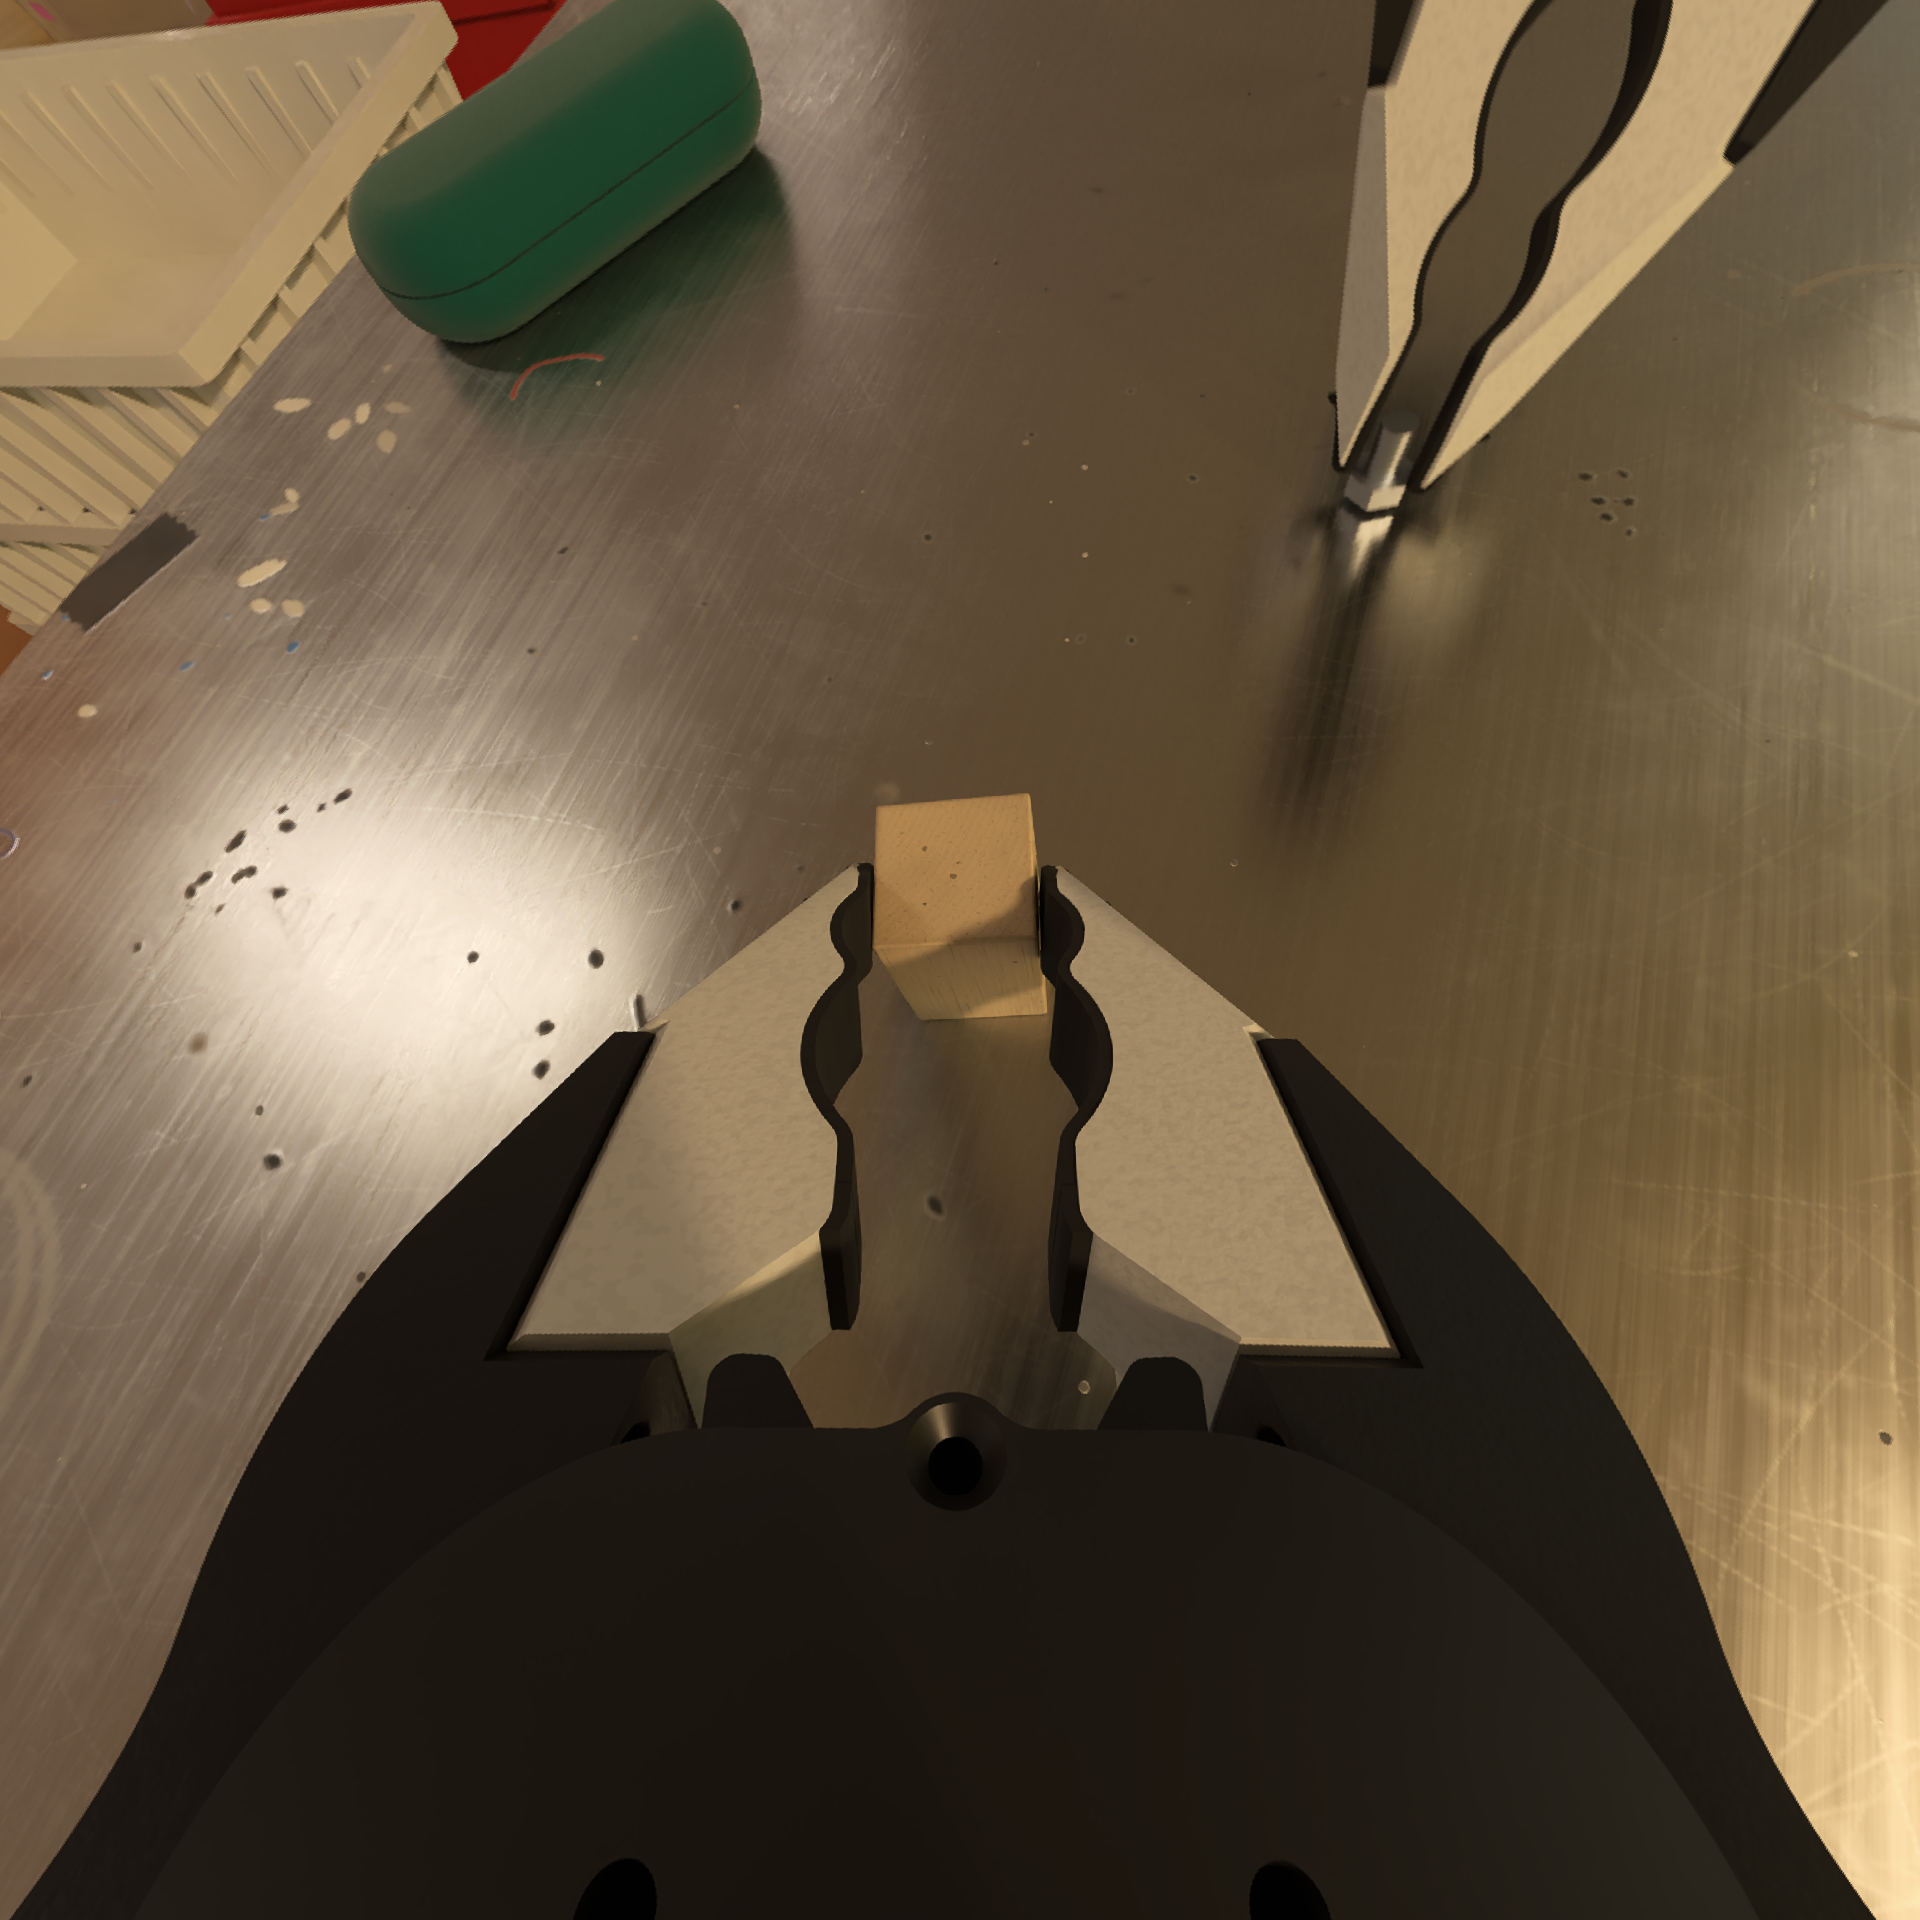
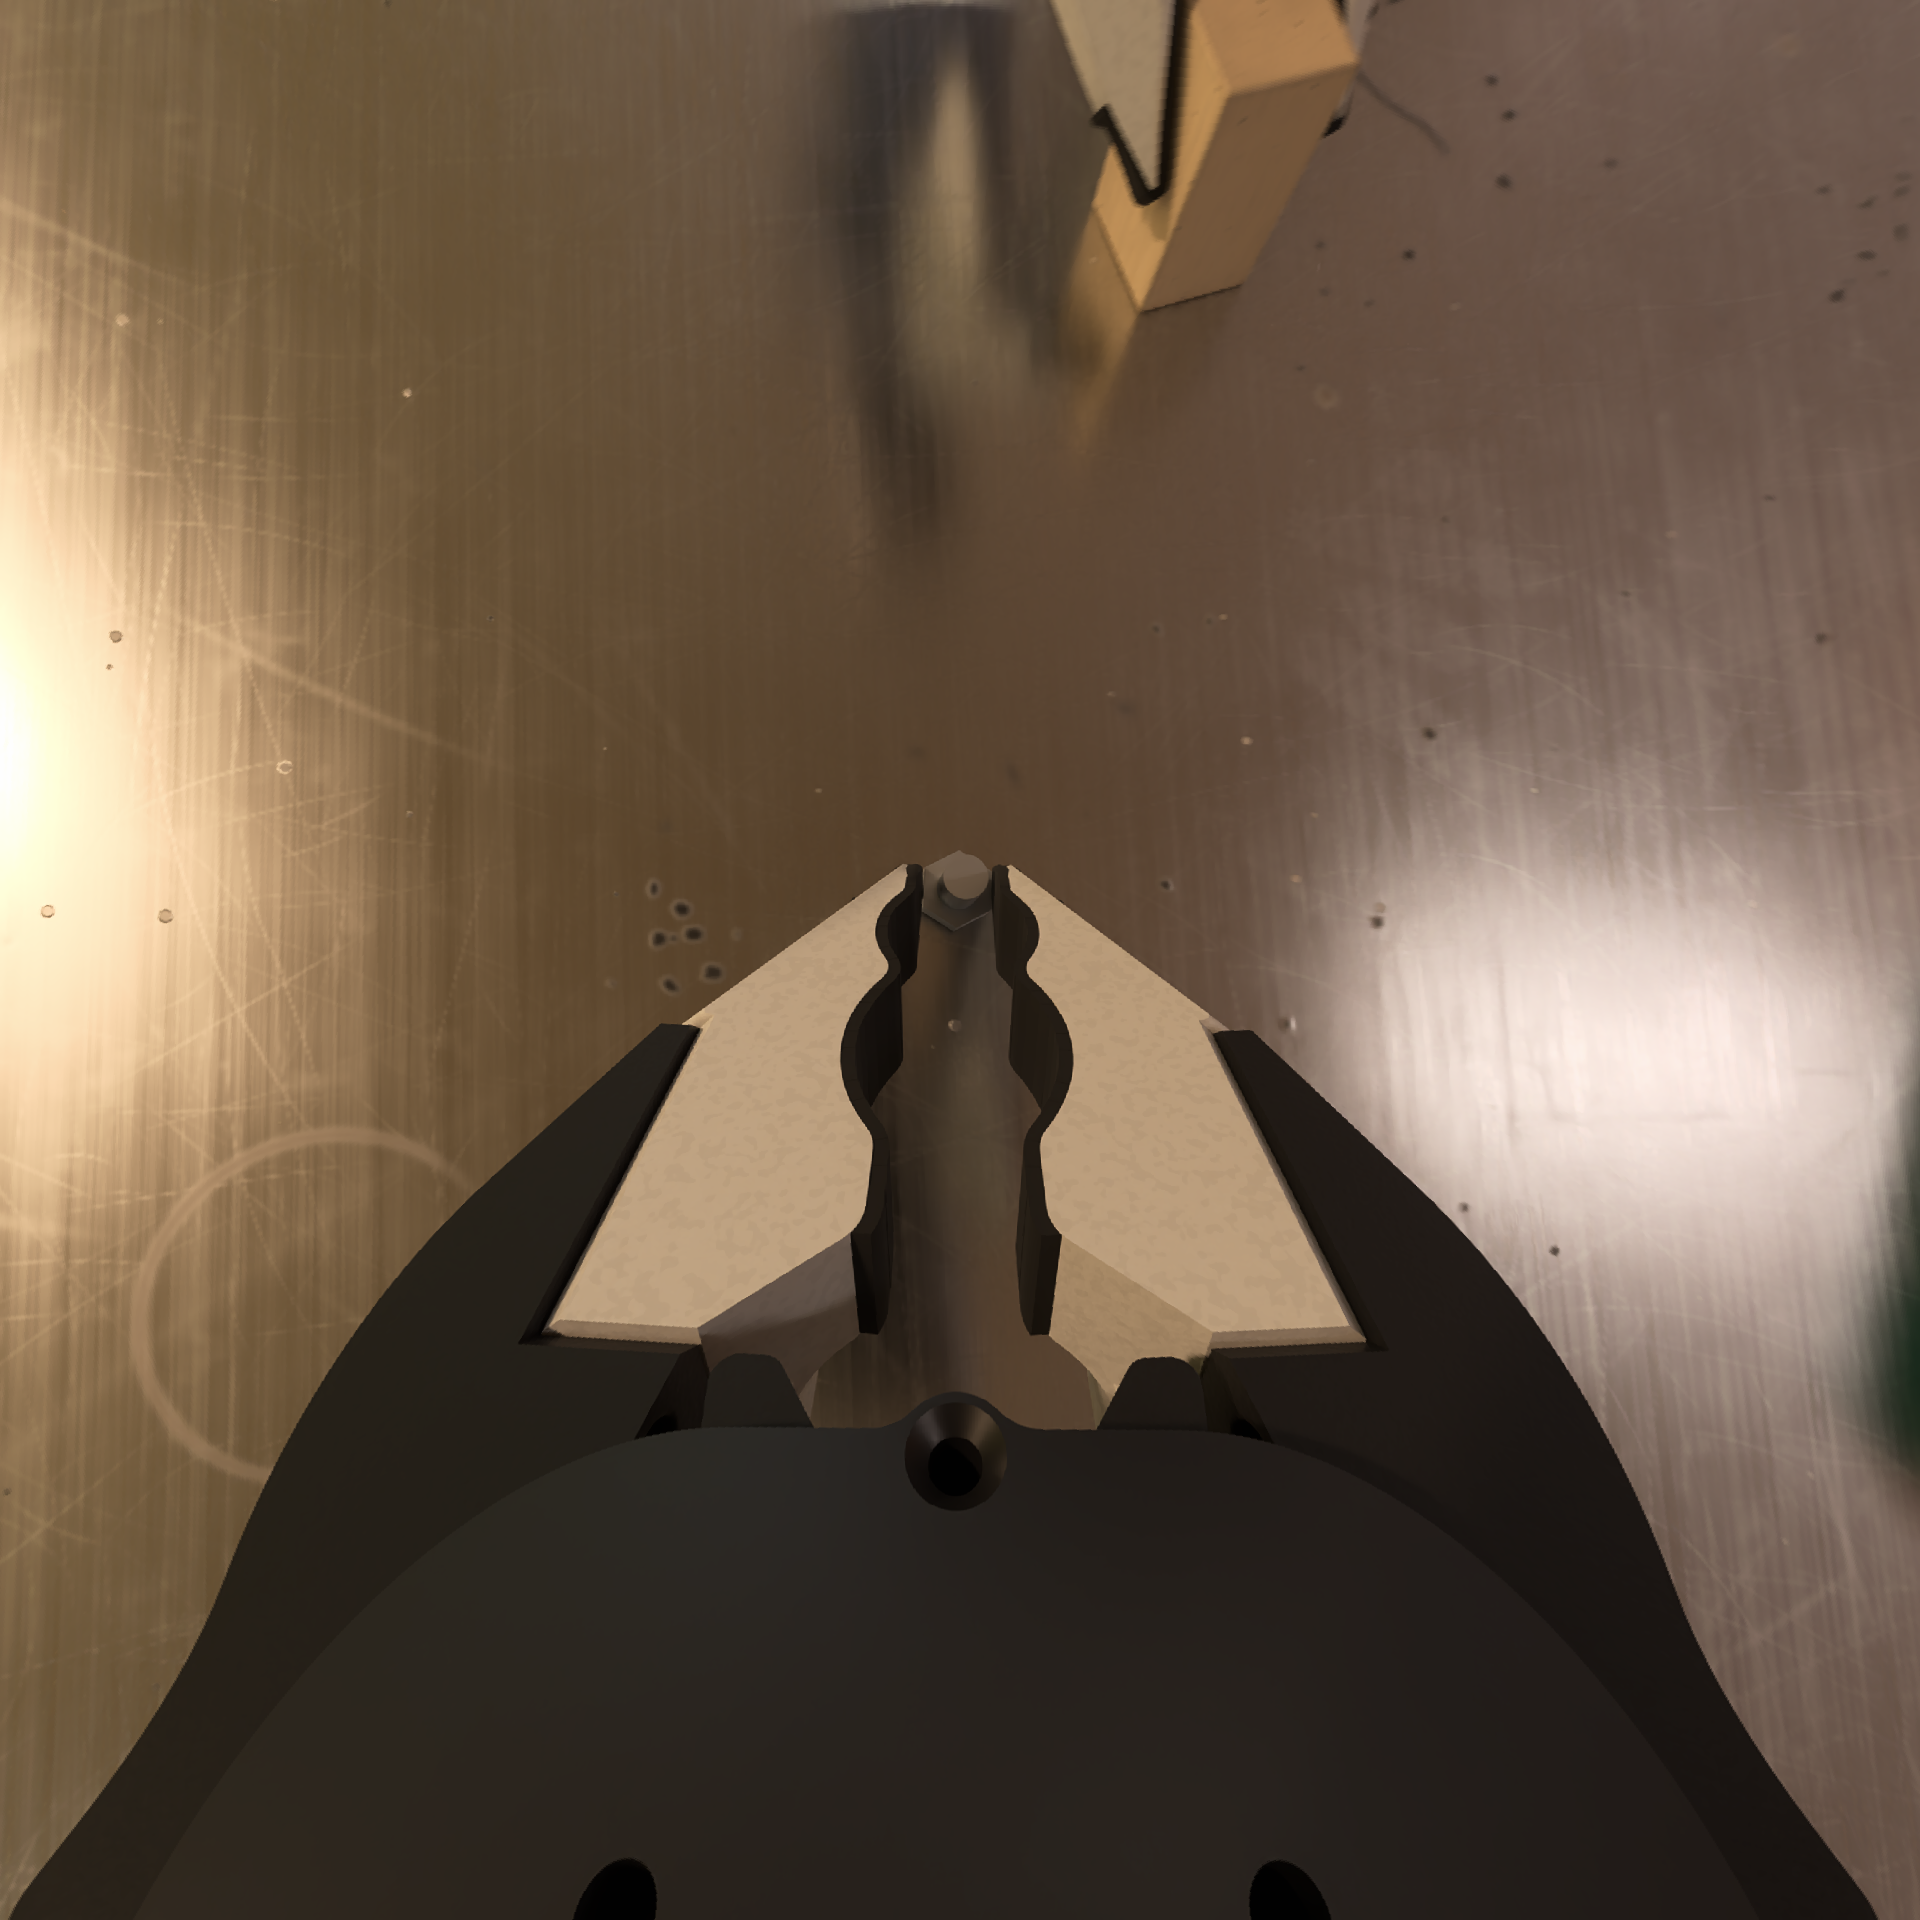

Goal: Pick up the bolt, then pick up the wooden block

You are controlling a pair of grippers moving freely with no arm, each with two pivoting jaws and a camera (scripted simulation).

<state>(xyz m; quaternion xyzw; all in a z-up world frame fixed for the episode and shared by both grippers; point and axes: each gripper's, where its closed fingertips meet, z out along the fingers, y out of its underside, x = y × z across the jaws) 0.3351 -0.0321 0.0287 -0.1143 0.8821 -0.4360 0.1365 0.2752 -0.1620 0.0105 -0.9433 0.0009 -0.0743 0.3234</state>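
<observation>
Left gripper (image 1: pixel 954 914) clamped on wooden block (image 1: pixel 956 904), mid-desk; right gripper (image 2: pixel 958 896) clamped on bolt (image 2: pixel 958 894), toward the right edge. Judged lift stage: best raised straight, squeeze kept steady (block pinched at fingertips only). Hard to tell whether block or bolt clears the metal desk (image 1: pixel 1558 1039). Green case (image 1: pixel 551 177) and cream basket (image 1: pixel 156 208) at far-left corner, basket cut off.

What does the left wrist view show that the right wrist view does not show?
Only the left wrist view shows the cream slatted plastic crate and the whole green rounded case. Only the right wrist view shows the small grey metal bolt from close, between the right gripper tips. Both show the light wooden block in the left gripper, and the scratched metal table.
</observation>
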